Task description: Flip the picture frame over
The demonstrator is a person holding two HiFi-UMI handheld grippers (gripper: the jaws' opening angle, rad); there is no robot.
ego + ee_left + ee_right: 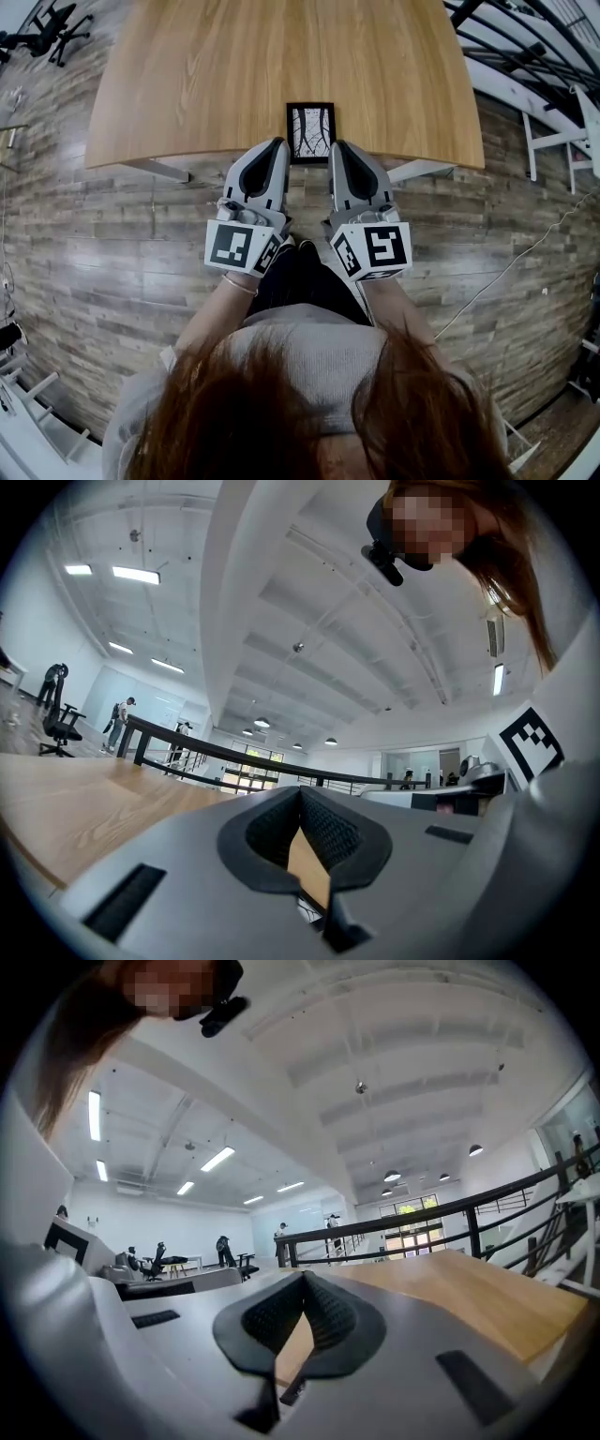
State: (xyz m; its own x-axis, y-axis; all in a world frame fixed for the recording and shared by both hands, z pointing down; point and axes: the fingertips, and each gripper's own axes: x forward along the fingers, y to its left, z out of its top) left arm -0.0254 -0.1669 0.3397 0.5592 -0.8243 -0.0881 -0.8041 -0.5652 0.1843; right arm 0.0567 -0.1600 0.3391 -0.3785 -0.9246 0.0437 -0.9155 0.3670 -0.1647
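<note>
The picture frame (310, 132) lies flat on the wooden worktop (234, 75), at the middle of its near edge, with the glazed side up; a pale print with dark branching lines is visible inside the black border. The left hand-held gripper (277, 143) is positioned just beside the frame's left edge and the right hand-held gripper (339, 146) just beside its right edge, so that the frame sits between the two tips. From the head view it cannot be determined whether either tip touches the frame. Both units are held roughly level, pointing across the worktop, with the marker cubes (242, 246) toward the person. In the left gripper view, the black ribbed pads (323, 832) meet at their tips, and only the wood surface shows through the small gap behind them; nothing is clamped. In the right gripper view, the pads (328, 1314) are likewise pressed together at the tips with nothing held between them. Grey plank flooring (112, 244) lies below the worktop edge.
</note>
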